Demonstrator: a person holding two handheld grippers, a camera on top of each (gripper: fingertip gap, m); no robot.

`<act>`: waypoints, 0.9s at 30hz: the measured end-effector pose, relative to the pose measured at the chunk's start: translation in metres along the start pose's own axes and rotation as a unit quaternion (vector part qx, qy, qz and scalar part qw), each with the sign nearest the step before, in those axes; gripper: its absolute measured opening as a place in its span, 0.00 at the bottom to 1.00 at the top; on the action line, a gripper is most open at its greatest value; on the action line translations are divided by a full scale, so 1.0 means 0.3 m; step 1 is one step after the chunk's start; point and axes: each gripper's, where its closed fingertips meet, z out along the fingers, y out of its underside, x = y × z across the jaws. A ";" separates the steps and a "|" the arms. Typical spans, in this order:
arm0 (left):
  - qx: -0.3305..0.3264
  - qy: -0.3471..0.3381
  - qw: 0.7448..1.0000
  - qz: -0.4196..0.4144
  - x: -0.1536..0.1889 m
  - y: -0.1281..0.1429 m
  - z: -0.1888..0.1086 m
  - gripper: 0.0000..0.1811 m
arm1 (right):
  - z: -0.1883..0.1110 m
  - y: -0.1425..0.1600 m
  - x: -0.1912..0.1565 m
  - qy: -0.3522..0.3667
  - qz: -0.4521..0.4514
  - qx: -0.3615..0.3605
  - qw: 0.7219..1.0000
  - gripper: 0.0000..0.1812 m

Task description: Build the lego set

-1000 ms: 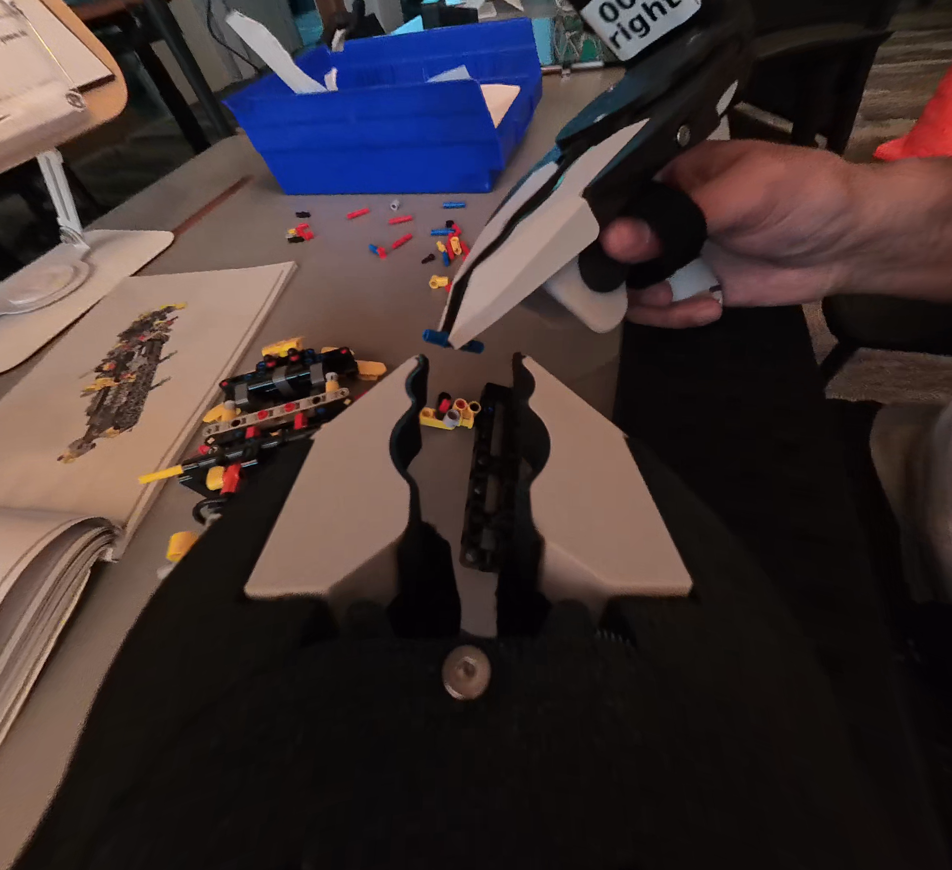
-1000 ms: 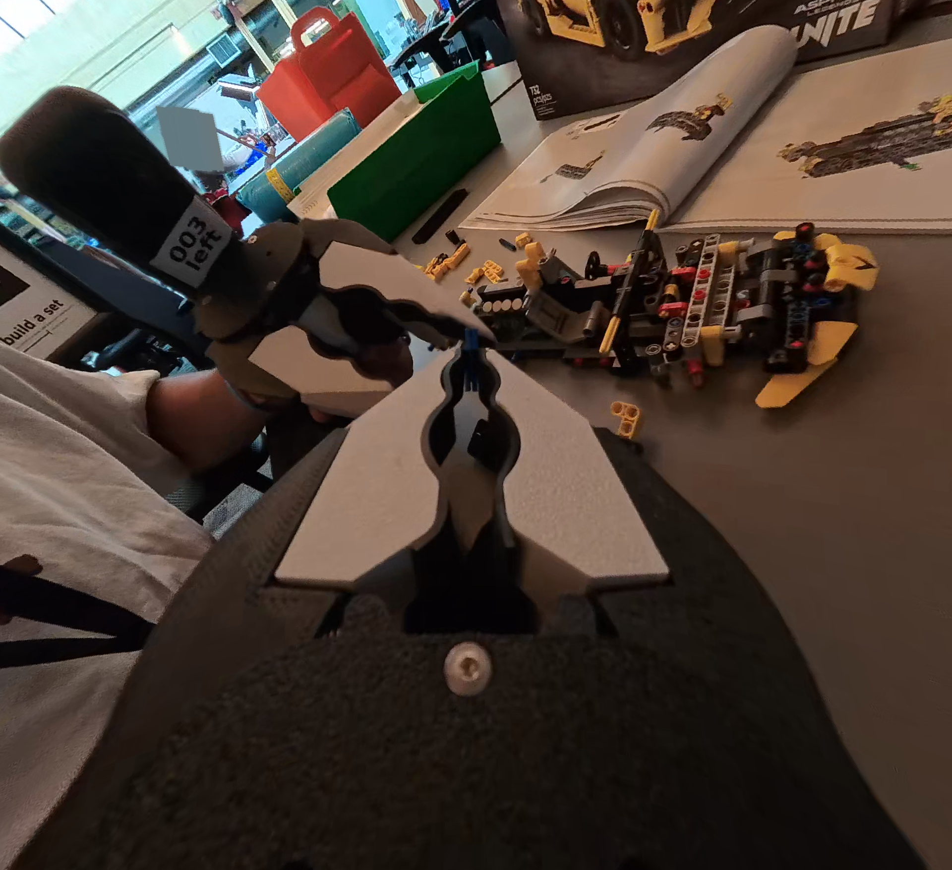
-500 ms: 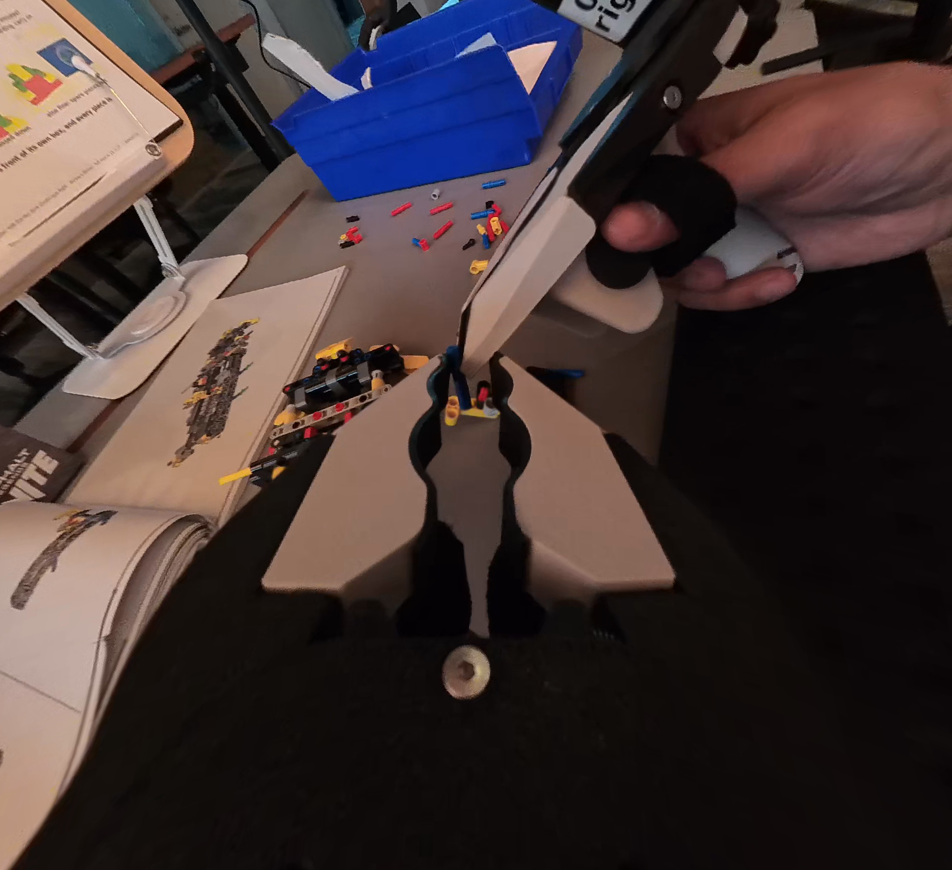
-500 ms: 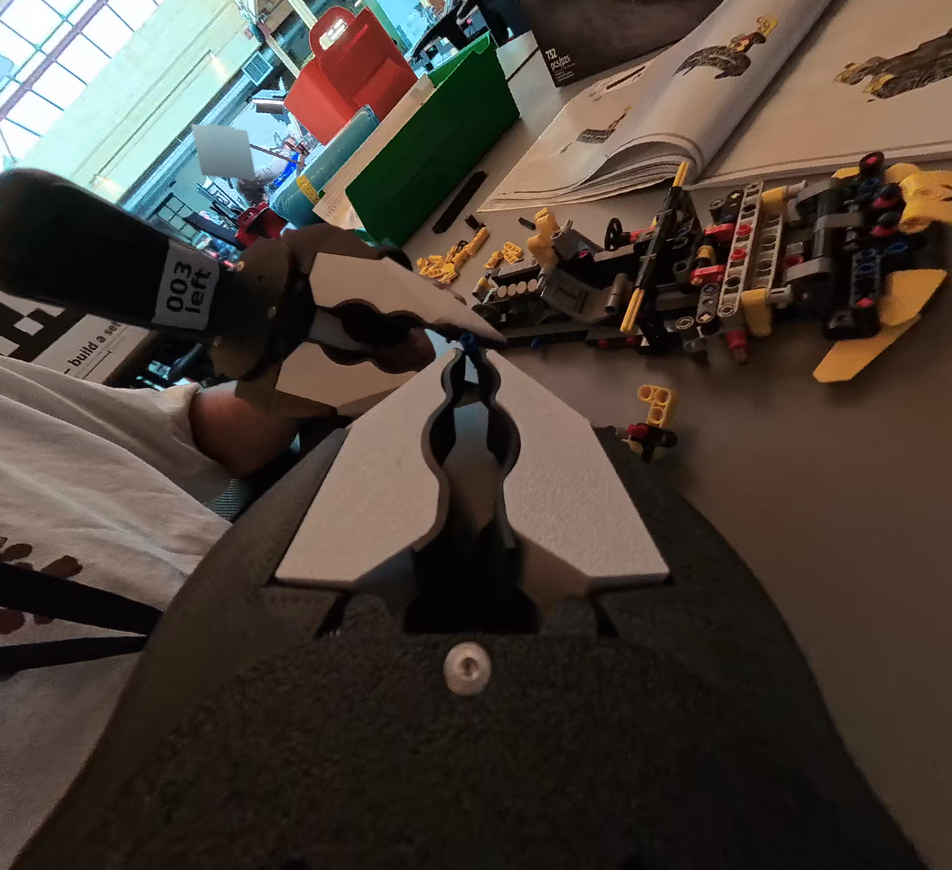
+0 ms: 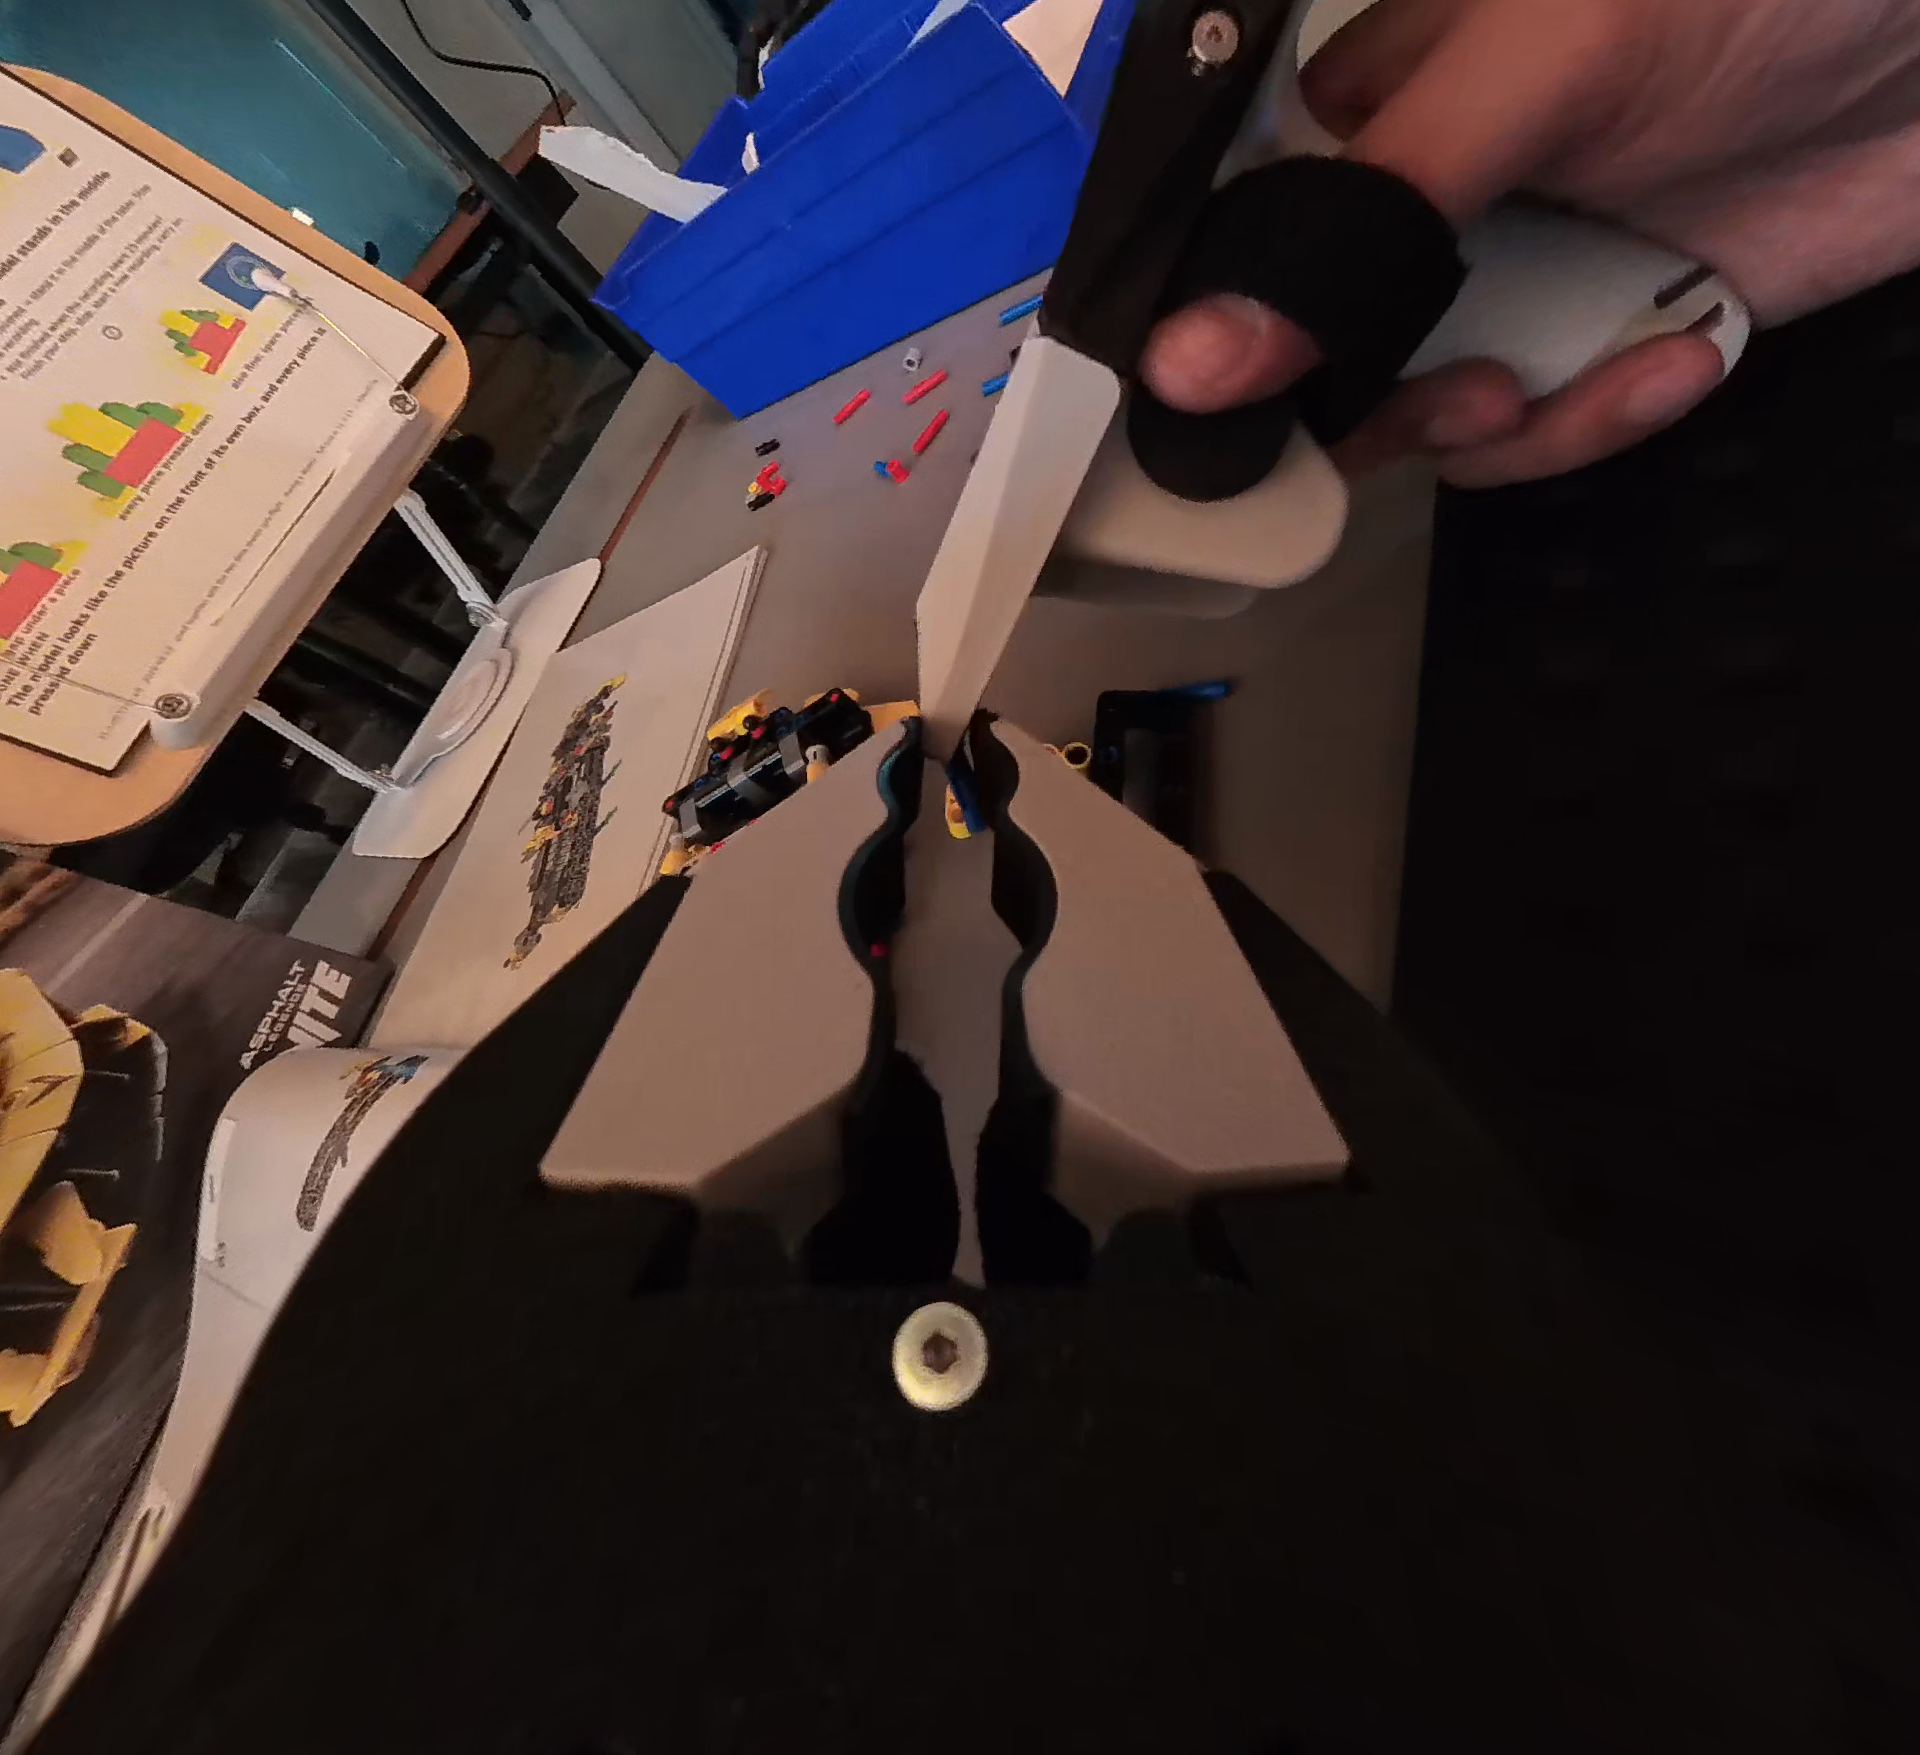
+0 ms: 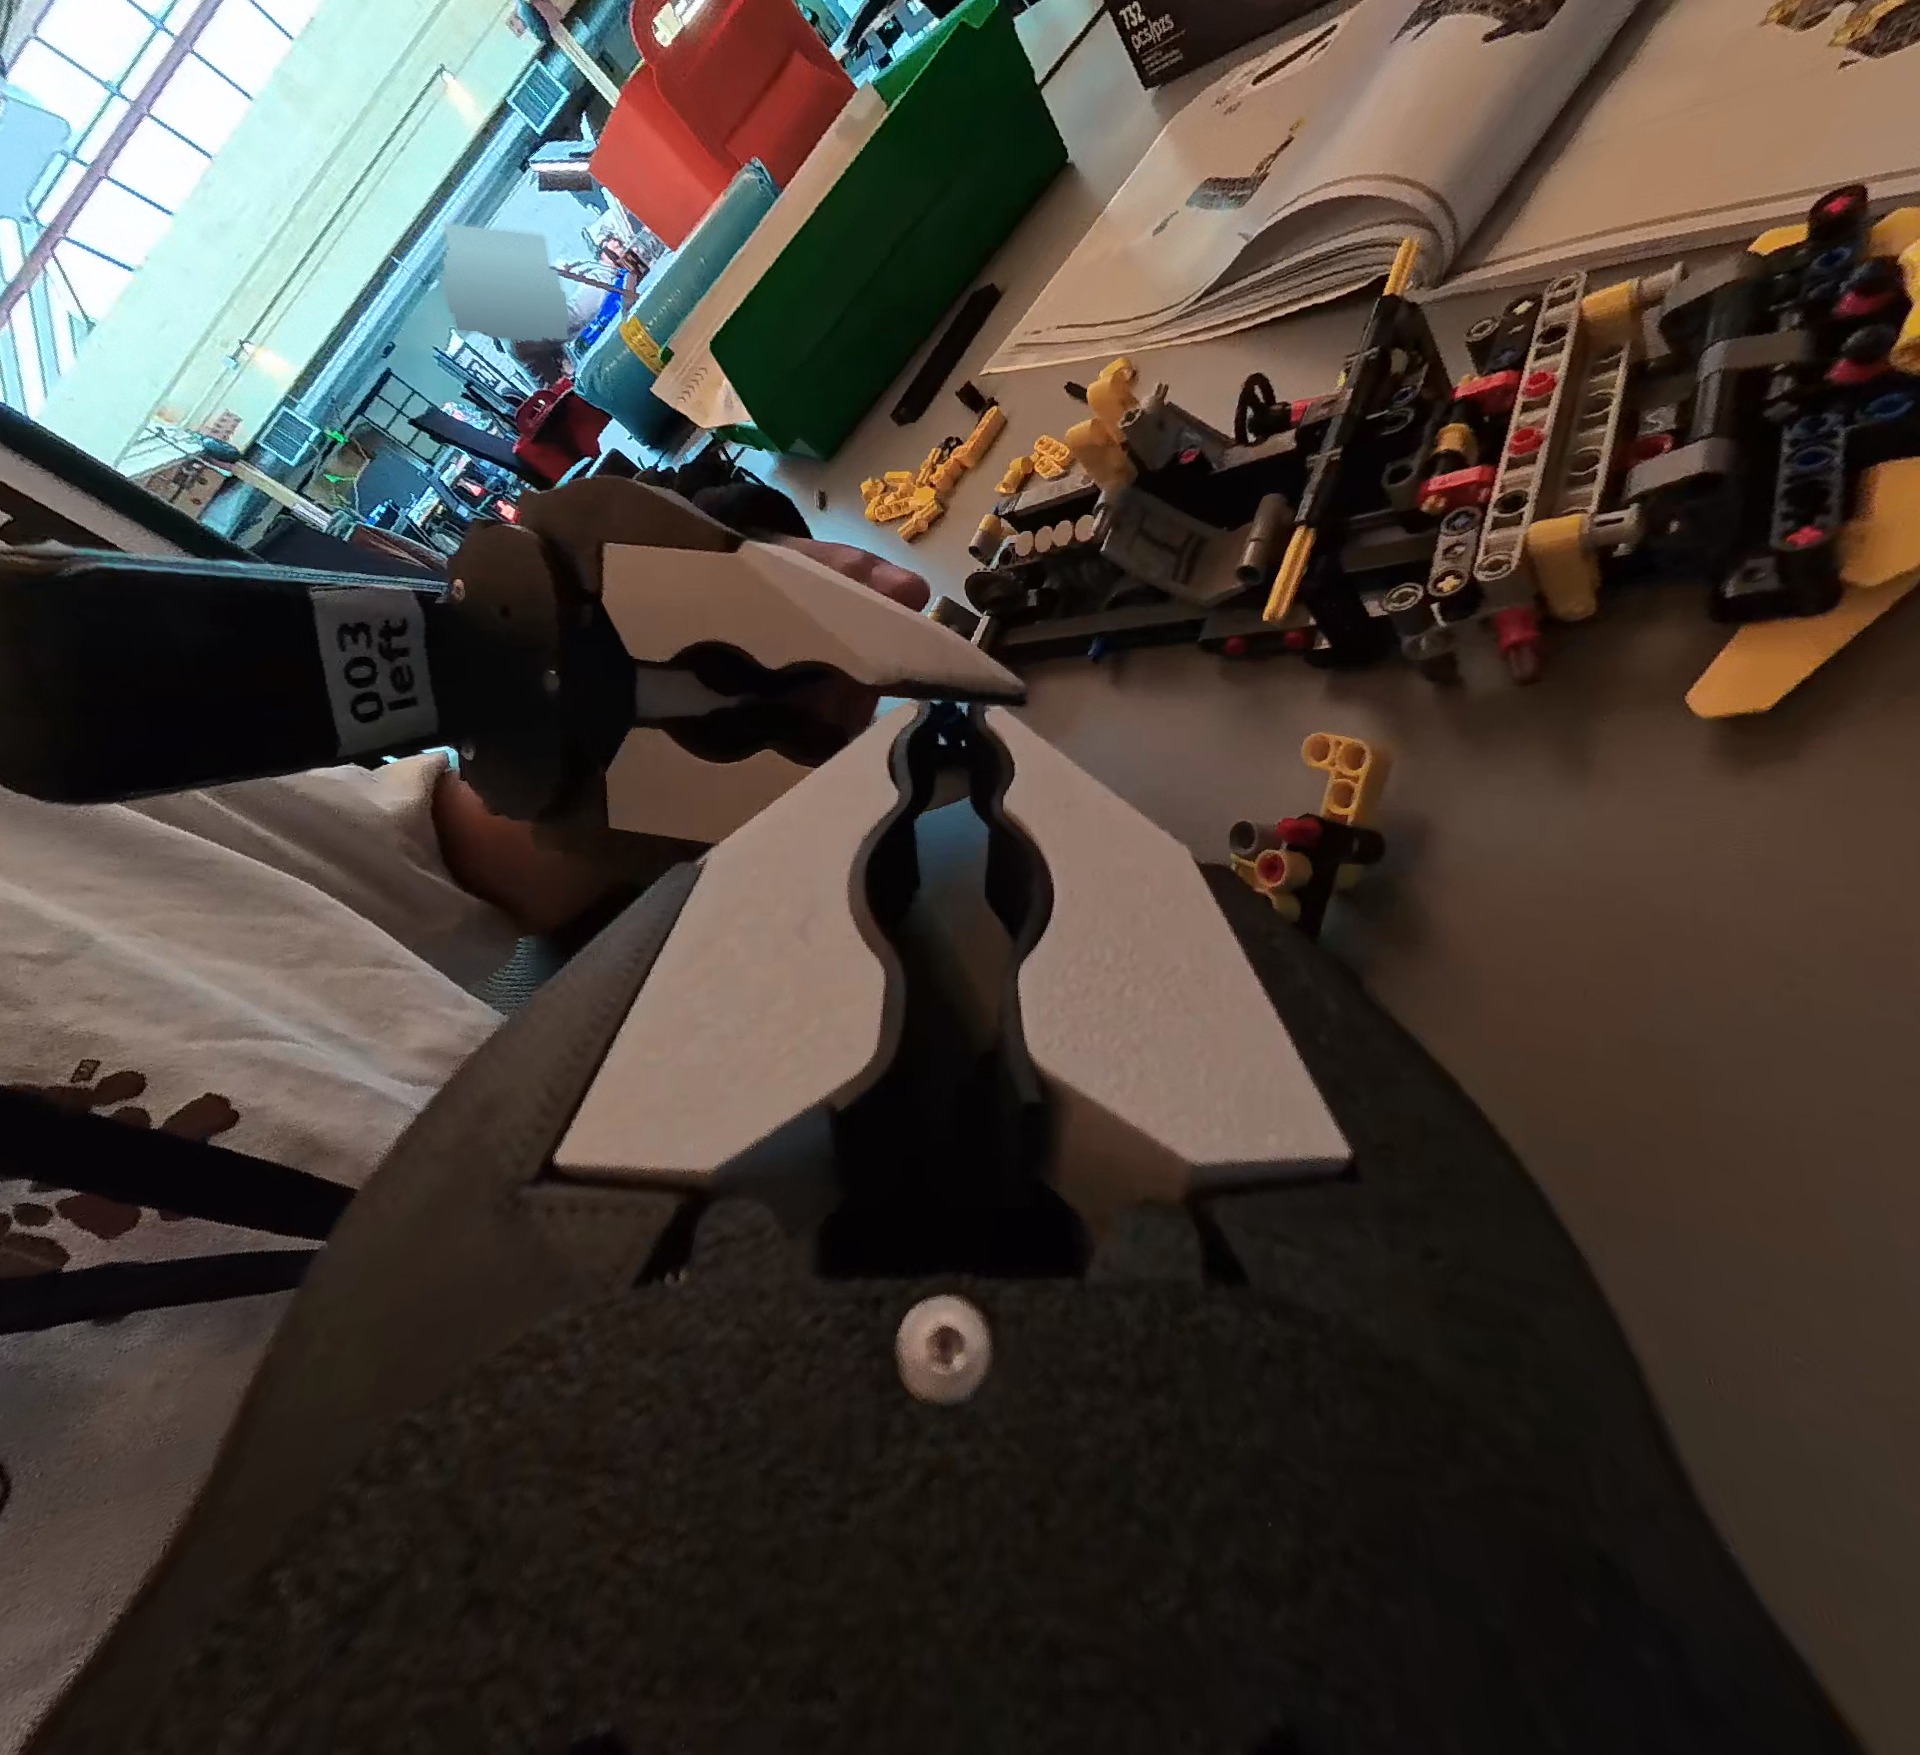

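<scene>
A grey table (image 6: pixel 1558 1030) seen from two handheld tongs that meet tip to tip above its near edge.

At far left in the right wrist view, the left gripper (image 6: pixel 997 692) reaches in sideways, its tips drawn nearly together. Whether it has hold of the piece cannot be told. Just right of it, the right gripper (image 6: pixel 948 729) is closed on a small blue pin (image 6: pixel 943 737), held at the very tips. In the left wrist view the same blue pin sits between the left gripper's tips, beside a bit of yellow.

The pin looks light, rigid and smooth, so it could easily twist or pop free; it is best pinched across its middle, squarely.

Further right, a small yellow and black sub-assembly (image 6: pixel 1311 838) lies alone on the table. Beyond it rests the partly built car chassis (image 6: pixel 1507 500), black, grey and yellow, likely stiff but prone to shedding pieces, so best gripped by its long beams. An open instruction booklet (image 6: pixel 1455 95) lies behind it.
</scene>
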 end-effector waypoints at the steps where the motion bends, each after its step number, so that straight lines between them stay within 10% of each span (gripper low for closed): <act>1: 0.002 0.001 1.000 -0.004 -0.002 -0.001 -0.001 0.05 | -0.001 -0.002 -0.001 -0.003 0.001 0.002 1.000 0.02; 27: -0.020 -0.037 0.998 0.049 -0.032 0.041 -0.004 0.10 | -0.021 -0.016 0.020 0.000 -0.003 0.020 1.000 0.02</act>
